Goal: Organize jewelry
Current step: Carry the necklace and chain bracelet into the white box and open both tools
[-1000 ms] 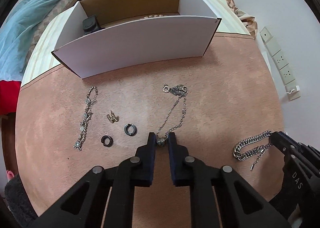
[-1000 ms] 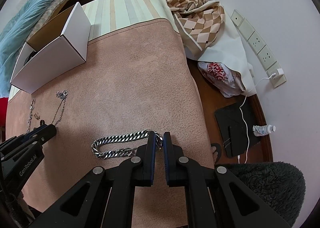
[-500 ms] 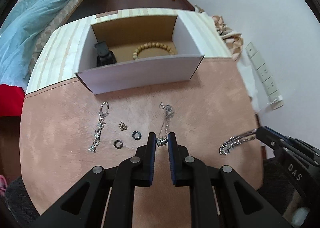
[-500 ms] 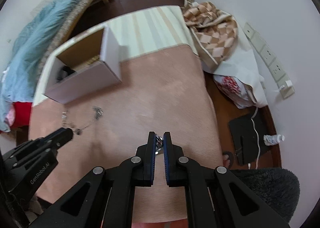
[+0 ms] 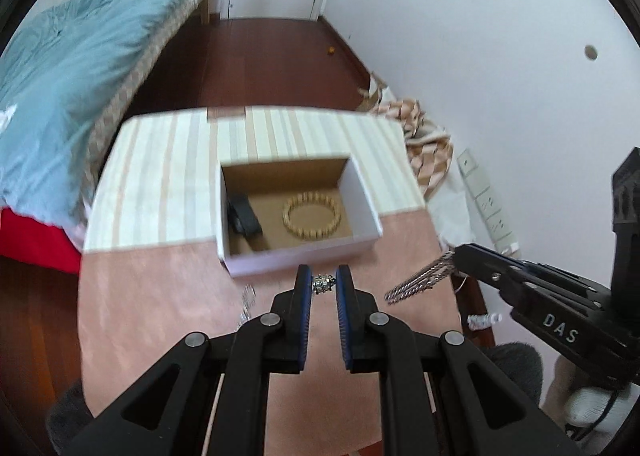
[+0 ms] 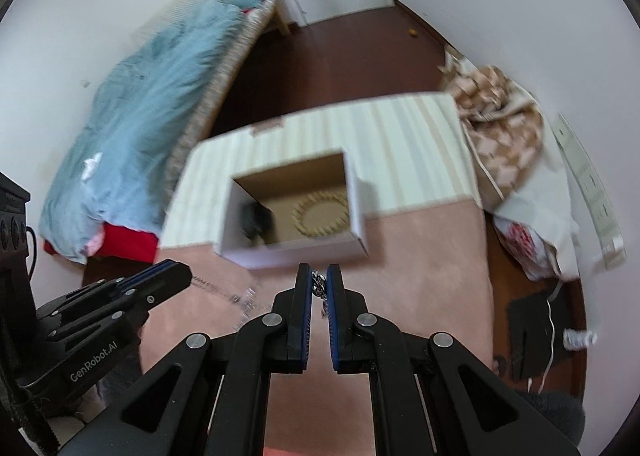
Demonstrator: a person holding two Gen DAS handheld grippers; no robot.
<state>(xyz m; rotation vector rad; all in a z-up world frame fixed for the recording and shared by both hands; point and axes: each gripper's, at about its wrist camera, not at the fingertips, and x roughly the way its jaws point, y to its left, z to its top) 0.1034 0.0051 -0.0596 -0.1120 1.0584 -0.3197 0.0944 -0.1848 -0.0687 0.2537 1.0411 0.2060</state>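
My left gripper [image 5: 323,285] is shut on the pendant of a thin silver necklace [image 5: 322,284] and holds it high above the pink table mat [image 5: 160,296]. My right gripper [image 6: 319,285] is shut on a thick silver chain [image 6: 319,283]; the chain also shows hanging from it in the left wrist view [image 5: 420,282]. The open white cardboard box [image 5: 296,258] lies just beyond both grippers and holds a wooden bead bracelet [image 5: 312,216] and a black object [image 5: 244,214].
Blurred jewelry [image 5: 246,300] lies on the mat left of my left gripper. A bed with a blue blanket [image 5: 60,84] stands at the left. A checked cloth [image 6: 496,116] and wall sockets [image 5: 486,200] are at the right.
Both grippers have risen well above the table with their chains and moved toward the box. The necklace and the thick chain have left the mat.
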